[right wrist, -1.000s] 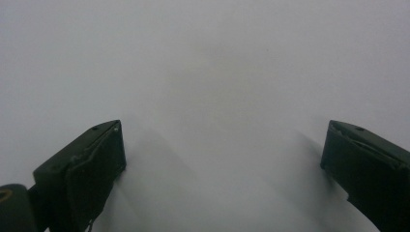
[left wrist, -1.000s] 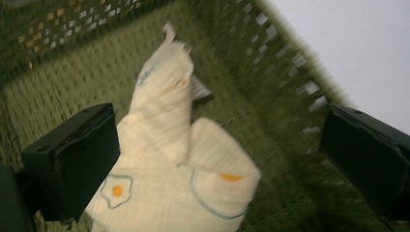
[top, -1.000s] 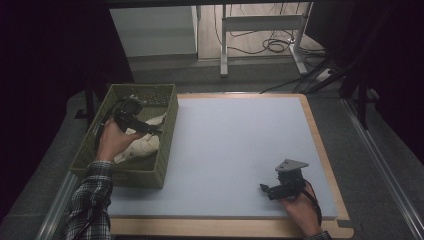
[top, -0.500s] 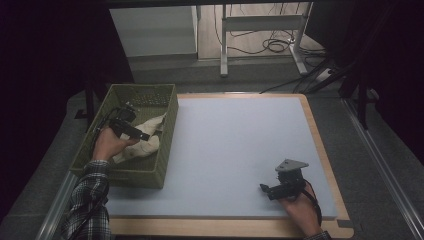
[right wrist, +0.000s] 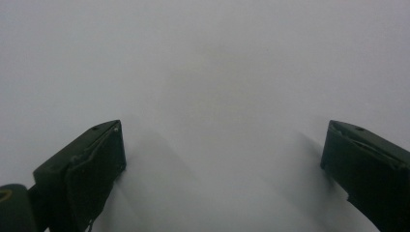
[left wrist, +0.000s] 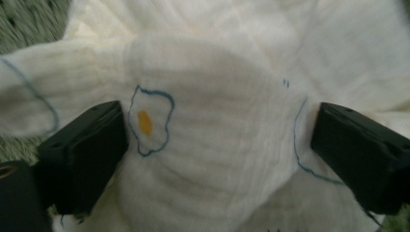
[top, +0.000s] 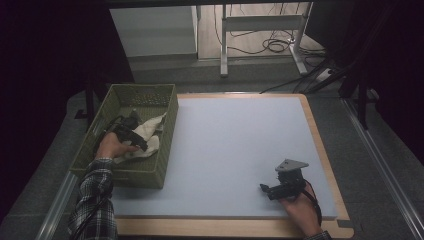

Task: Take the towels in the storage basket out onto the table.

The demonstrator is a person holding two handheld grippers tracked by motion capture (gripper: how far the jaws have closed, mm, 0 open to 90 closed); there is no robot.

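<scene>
Right gripper (top: 267,188) rests near the front edge of the pale grey foam table mat (top: 235,145), jaws spread and empty. Further back, the left gripper (left wrist: 220,145) is down inside the olive-green woven plastic basket (top: 167,107), jaws spread but just closing, straddling a bulge of the cream ribbed cloth with blue-outlined embroidery (left wrist: 212,92). Risk: only a thin fold gets caught, so the cloth slips free when lifted.

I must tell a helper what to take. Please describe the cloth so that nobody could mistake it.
Find the green basket at the table's left edge. Inside lies a crumpled cream cloth, stitched with blue outlines around a yellow spot, the basket's only pale thing.
</scene>
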